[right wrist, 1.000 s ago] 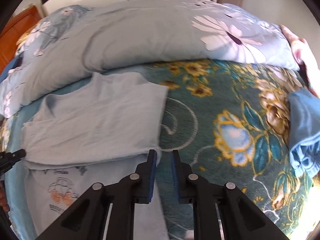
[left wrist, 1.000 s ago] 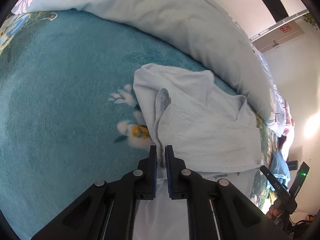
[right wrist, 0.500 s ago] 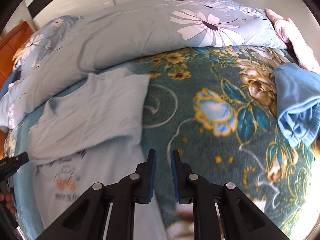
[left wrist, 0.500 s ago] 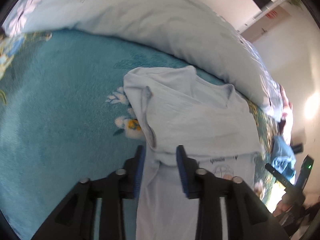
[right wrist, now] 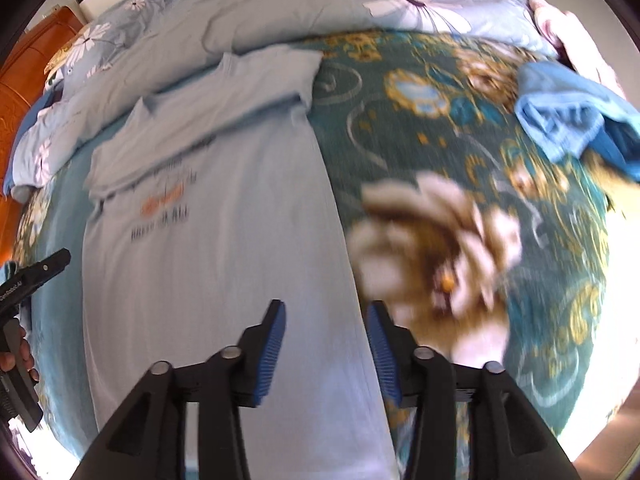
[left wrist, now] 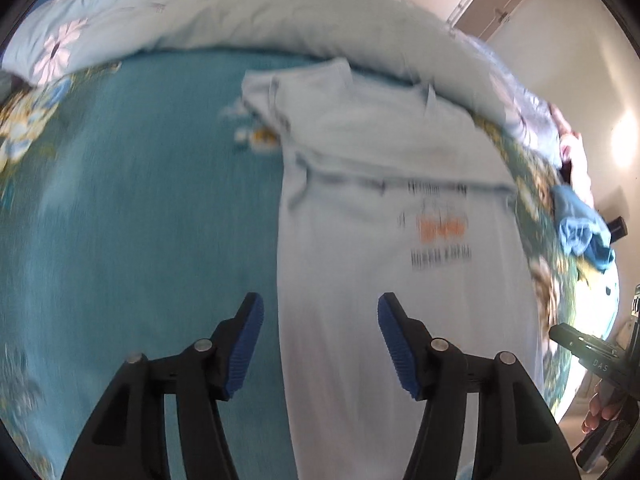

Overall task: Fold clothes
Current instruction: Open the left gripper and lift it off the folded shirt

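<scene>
A pale blue T-shirt with an orange and black print lies flat on the teal floral bedspread. Its top part is folded down over the chest. My left gripper is open and empty above the shirt's left edge near the hem. In the right wrist view the same shirt lies lengthwise, and my right gripper is open and empty over its right edge. Both frames are blurred by motion.
A light blue floral duvet is bunched along the far side of the bed. A blue garment lies crumpled at the right, also in the left wrist view. A wooden headboard stands far left.
Both grippers have let go of the folded shirt part, opened wide and pulled back toward the hem. The folded top now lies flat on the shirt.
</scene>
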`<action>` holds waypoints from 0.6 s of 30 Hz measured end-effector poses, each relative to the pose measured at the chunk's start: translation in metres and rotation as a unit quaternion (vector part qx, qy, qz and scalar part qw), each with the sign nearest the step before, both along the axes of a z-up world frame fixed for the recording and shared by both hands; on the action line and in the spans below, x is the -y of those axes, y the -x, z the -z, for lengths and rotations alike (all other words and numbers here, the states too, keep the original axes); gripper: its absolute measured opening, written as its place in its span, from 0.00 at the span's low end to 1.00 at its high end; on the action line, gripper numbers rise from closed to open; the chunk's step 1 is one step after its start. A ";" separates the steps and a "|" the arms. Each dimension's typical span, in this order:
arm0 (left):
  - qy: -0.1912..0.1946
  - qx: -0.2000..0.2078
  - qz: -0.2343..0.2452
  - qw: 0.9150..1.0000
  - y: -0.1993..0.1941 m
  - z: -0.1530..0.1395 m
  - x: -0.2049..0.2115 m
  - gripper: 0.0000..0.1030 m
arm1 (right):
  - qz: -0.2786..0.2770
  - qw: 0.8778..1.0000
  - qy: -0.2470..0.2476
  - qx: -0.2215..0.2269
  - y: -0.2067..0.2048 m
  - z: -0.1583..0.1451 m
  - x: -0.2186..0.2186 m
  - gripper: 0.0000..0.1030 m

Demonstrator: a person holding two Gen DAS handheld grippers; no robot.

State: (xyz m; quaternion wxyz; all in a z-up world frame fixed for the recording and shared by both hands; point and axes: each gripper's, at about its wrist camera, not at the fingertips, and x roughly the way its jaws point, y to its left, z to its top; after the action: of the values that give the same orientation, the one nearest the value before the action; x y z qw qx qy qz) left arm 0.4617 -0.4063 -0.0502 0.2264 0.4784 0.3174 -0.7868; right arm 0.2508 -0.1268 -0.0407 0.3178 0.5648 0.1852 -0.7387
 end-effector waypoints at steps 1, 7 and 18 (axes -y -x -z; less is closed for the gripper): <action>0.002 0.002 0.000 1.000 -0.006 -0.002 -0.009 0.59 | 0.000 1.000 -0.005 0.002 -0.004 0.000 -0.008 0.57; 0.018 -0.005 -0.021 1.000 -0.036 -0.009 -0.062 0.60 | -0.023 1.000 -0.016 0.011 -0.023 0.000 -0.050 0.70; 0.074 0.029 0.024 0.997 -0.067 -0.025 -0.151 0.65 | -0.104 0.994 0.037 0.024 -0.048 -0.003 -0.107 0.87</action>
State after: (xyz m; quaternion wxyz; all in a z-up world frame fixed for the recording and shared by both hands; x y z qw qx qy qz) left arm 0.5289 -0.2553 -0.0253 0.2517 0.4906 0.2404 -0.7988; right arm 0.2986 -0.0198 -0.0381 0.4180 0.5482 0.2080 -0.6939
